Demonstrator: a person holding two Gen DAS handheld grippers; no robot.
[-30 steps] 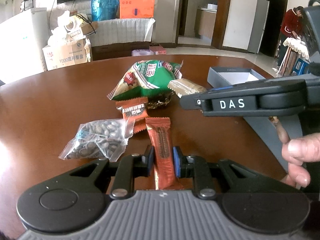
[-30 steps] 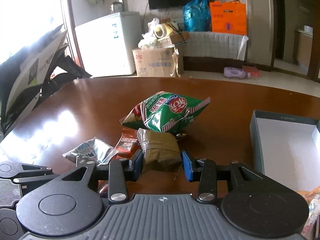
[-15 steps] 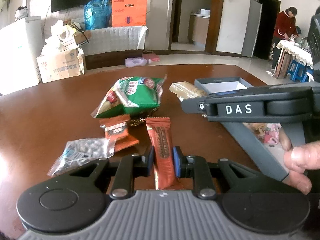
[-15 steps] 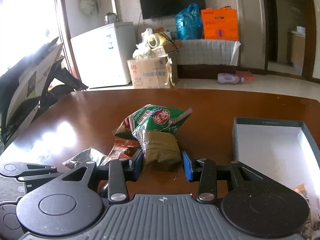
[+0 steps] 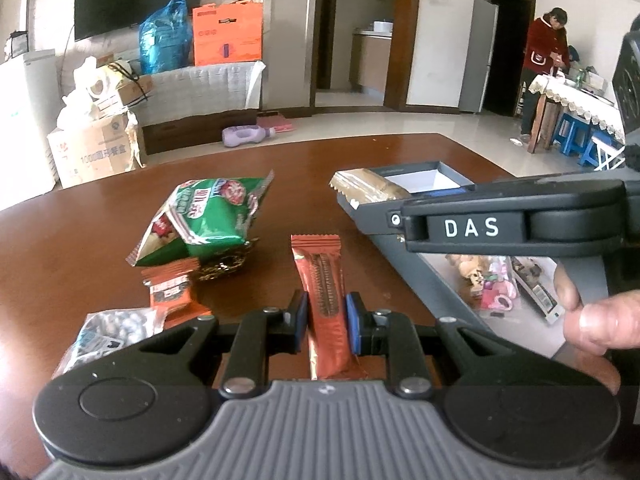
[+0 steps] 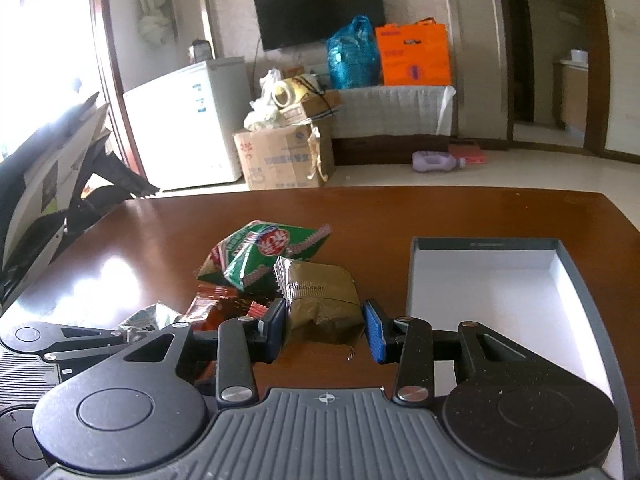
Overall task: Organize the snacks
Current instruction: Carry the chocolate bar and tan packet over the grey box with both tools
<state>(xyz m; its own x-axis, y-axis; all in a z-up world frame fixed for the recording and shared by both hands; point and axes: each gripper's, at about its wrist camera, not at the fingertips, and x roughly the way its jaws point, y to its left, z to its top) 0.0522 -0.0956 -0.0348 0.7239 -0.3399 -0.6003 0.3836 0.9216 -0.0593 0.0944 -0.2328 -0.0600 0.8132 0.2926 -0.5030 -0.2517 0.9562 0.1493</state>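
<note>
My left gripper (image 5: 326, 320) is shut on a long orange-brown snack bar (image 5: 322, 288), lifted over the brown table (image 5: 80, 248). My right gripper (image 6: 325, 330) is shut on a gold-green foil packet (image 6: 320, 296); from the left wrist view that packet (image 5: 366, 186) hangs beside the grey box (image 5: 416, 178). On the table lie a green chip bag (image 5: 204, 216), a small orange packet (image 5: 170, 290) and a clear bag of seeds (image 5: 108, 328). In the right wrist view the grey box (image 6: 568, 280) with its white inside lies just right of the held packet.
The box's near end holds several small snacks (image 5: 492, 284). A person's fingers (image 5: 596, 324) grip the right tool's handle. Beyond the table stand a white fridge (image 6: 188, 124), a cardboard carton (image 6: 280, 156) and a person in red (image 5: 546, 52) at a far table.
Both grippers have moved right toward the grey box, each keeping its snack. The green bag and loose packets have slid left in both views; more of the box shows.
</note>
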